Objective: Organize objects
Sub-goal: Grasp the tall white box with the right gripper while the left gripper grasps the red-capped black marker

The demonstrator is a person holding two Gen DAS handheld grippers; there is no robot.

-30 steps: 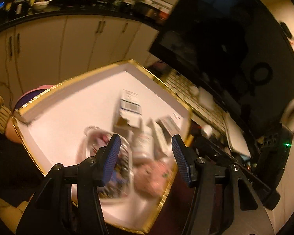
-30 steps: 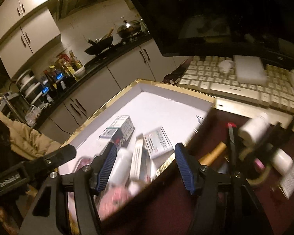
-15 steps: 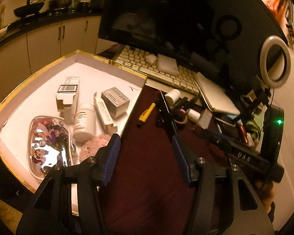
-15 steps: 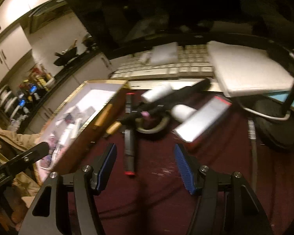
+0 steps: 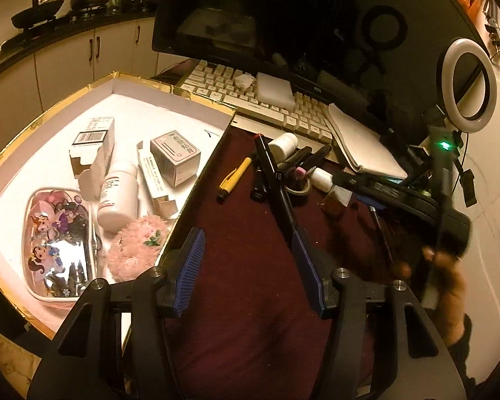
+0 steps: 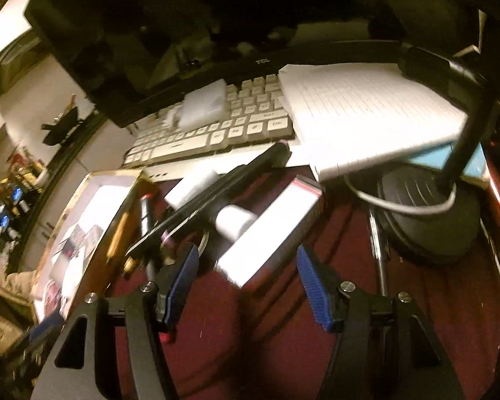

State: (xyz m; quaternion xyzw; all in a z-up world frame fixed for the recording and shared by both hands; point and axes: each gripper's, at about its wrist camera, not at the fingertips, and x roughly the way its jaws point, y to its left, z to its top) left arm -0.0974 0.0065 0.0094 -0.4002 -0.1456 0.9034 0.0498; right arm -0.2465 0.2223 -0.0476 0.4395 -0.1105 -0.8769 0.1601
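Observation:
My left gripper (image 5: 246, 236) stands open over the dark red table top, just right of the gold-rimmed white tray (image 5: 170, 91), with nothing between its fingers. The tray holds small cartons, a white bottle (image 5: 118, 195), a pink puff (image 5: 136, 248) and a clear cartoon pouch (image 5: 58, 243). Loose on the table lie a yellow pen (image 5: 234, 180), black markers (image 5: 270, 170), a tape roll (image 5: 298, 189) and small white bottles. My right gripper (image 6: 246, 251) is open. A flat white box with red edges (image 6: 270, 233) lies in line with its gap, and the pads do not touch it.
A keyboard (image 5: 270, 100) and a dark monitor (image 5: 283, 23) stand behind the clutter. An open notebook (image 6: 366, 110) lies to the right, beside the black base (image 6: 426, 213) of a ring light (image 5: 468, 85). A person's hand (image 5: 450, 286) is at the right edge. Kitchen cabinets lie beyond the tray.
Both views have swung right, from over the tray to the dark red table. The right gripper has come close to the white box. Both grippers stay open.

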